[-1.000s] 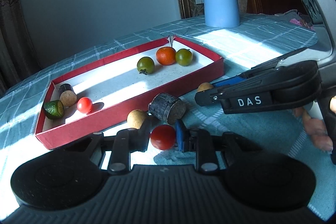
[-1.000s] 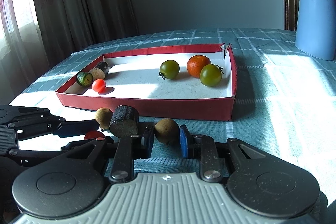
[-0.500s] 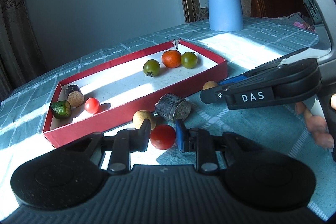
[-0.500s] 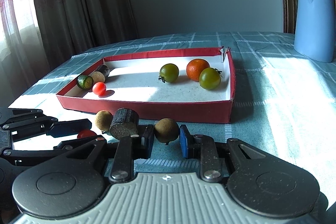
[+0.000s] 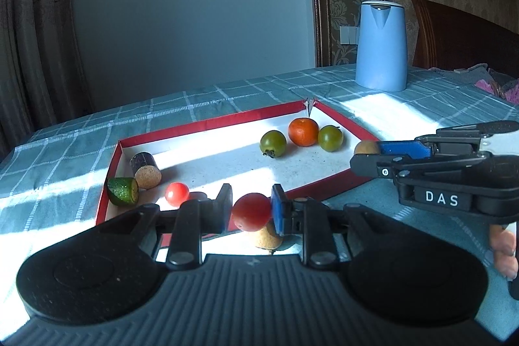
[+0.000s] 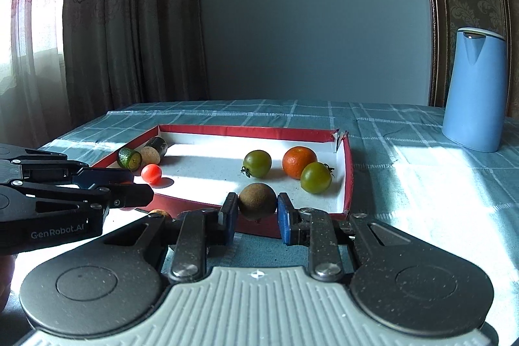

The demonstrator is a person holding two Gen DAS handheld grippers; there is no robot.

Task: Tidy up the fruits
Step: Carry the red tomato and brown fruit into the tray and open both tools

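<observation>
Fruits lie partly inside the red tray (image 5: pixel 207 127) and partly in my grip. My left gripper (image 5: pixel 251 209) pinches a red cherry tomato (image 5: pixel 251 212) between its pads, held above the tray's near wall. Just below it, toward 6 o'clock, a tan round fruit (image 5: pixel 266 238) sits on the counter (image 5: pixel 65 151), which wears a teal checked cloth. My right gripper (image 6: pixel 256 209) is pressed onto a brown round fruit (image 6: pixel 257 200), held over the near rim of the tray; in the left view it reaches in from 3 o'clock.

Inside the tray, toward 1 o'clock in the left view, an orange fruit (image 5: pixel 303 132) sits between two green tomatoes (image 5: pixel 273 143), the right-hand one touching it or very nearly. Toward 10 o'clock lie a cut green piece (image 5: pixel 123 191), a dark stub with a pale cut face (image 5: pixel 146 171) touching it, and a second small red tomato (image 5: pixel 177 194) just beside them.

A blue kettle (image 5: pixel 381 46) stands on the counter well beyond the tray at 1 o'clock. Fingers of my right hand (image 5: pixel 504 252) show at the right edge of the left view.
</observation>
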